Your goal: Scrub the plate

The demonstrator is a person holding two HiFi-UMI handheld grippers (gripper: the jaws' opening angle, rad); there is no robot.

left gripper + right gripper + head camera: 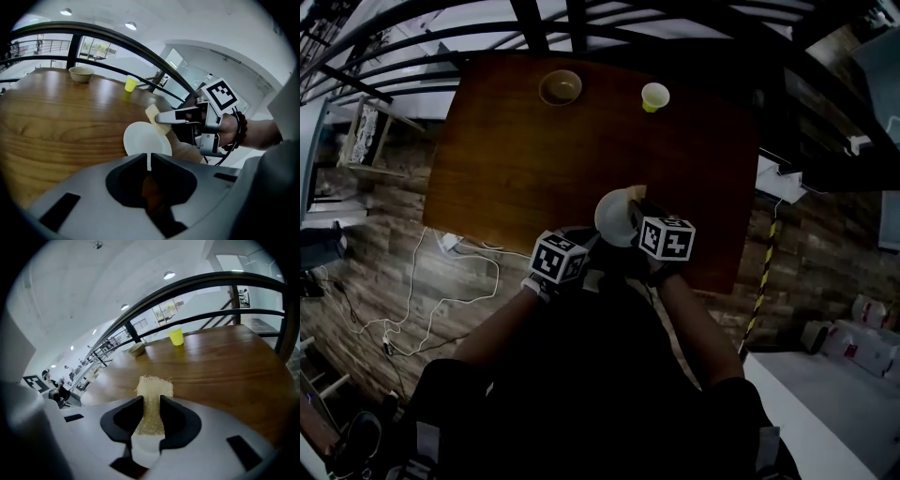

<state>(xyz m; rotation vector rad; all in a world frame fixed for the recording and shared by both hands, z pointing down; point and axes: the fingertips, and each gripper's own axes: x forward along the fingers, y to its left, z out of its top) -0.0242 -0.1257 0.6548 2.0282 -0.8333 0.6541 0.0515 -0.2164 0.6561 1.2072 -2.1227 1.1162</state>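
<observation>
Lower plate [145, 139] edge behind left gripper [150, 160]

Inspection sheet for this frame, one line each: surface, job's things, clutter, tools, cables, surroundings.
Surface: dark wooden table.
Job's things: white plate; sponge at its rim.
Clutter: bowl and yellow cup at the far edge.
Grippers: left tool shut on the plate's rim; right tool shut on the sponge.
Cables: white cables on the floor, left of the table.
Surroundings: dark railing; plank floor.

Open tabletop [534, 169] beyond the plate [614, 217]; bowl [560, 87] and yellow cup [654, 96] well apart at far edge.
</observation>
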